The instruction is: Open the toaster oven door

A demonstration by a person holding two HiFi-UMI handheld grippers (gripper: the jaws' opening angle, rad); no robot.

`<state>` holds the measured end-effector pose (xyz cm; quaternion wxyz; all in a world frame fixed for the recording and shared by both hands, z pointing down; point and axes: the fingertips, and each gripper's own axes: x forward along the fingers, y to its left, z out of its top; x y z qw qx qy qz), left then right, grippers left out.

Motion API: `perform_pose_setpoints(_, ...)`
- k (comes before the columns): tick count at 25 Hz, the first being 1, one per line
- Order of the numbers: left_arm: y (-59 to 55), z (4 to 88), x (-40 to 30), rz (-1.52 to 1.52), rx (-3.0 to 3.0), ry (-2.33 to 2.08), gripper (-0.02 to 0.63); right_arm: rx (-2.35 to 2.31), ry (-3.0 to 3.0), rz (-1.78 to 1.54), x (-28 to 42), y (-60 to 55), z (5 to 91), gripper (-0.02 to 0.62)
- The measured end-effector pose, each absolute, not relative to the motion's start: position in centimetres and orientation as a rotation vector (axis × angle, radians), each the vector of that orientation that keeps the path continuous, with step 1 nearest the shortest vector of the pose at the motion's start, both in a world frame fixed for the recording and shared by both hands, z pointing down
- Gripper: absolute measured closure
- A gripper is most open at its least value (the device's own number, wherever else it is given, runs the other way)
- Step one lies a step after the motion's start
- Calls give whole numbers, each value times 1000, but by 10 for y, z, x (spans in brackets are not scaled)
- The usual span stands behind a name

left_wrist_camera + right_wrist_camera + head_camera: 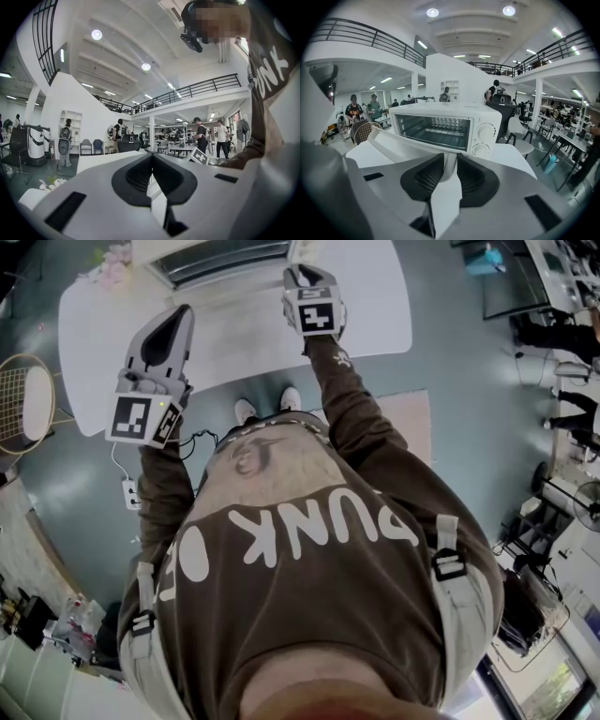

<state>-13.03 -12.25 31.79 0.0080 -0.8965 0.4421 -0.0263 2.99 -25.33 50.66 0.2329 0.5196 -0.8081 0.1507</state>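
The white toaster oven [485,124] stands on the white table [513,157], straight ahead in the right gripper view. Its door [401,140] leans outward, lowered partway, so the rack inside shows. My right gripper [451,161] is at the right end of the door's top edge. A white strip of the door handle fills the narrow gap between its pads. From the head view the right gripper [302,276] sits at the oven's front [225,263]. My left gripper [173,329] hovers level over the table's left part, away from the oven. It [151,157] is shut, with nothing between its pads.
The two dials [483,140] are on the oven's right side. A wire chair [23,399] stands left of the table, flowers [108,268] lie at its far left corner, and a power strip [131,493] lies on the floor. People and chairs fill the hall behind.
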Motion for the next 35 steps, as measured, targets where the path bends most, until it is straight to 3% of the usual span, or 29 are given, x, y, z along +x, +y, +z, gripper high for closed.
perform_pose_setpoints(20,-115,317,-129,-101,-2809,1393,602,1454,-2194,369,41,-206,550,497)
perform_pose_setpoints(35,-105,319,-134,-122,-2800,1414,602,1387,-2078,626,49,-169,640,500)
